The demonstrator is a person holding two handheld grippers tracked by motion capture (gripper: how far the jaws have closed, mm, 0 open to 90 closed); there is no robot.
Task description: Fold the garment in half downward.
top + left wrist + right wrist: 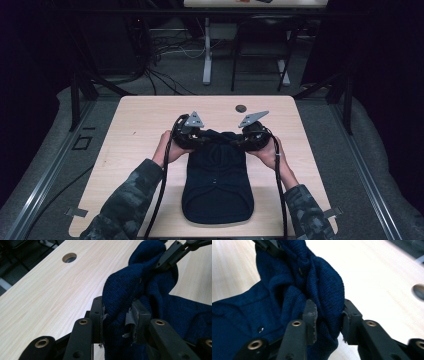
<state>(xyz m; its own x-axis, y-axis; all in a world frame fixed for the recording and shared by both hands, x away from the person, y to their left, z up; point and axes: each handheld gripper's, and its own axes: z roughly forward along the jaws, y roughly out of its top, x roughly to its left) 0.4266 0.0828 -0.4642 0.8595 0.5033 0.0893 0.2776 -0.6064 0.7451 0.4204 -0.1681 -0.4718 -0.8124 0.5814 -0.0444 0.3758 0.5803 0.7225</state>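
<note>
Dark navy knitted garment (218, 180) lies flat mid-worktop (140, 120), light wood, far edge bunched up. Left gripper (202, 137) jaws clamped on a fold of that edge; right gripper (239, 140) jaws clamped on the neighbouring fold (both folds lifted off the wood). Round hole (241, 107) just beyond.

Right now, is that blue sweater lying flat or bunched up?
Partly both: the sweater lies flat on the table nearer the person, while its far edge is bunched, pinched in both grippers.
</note>
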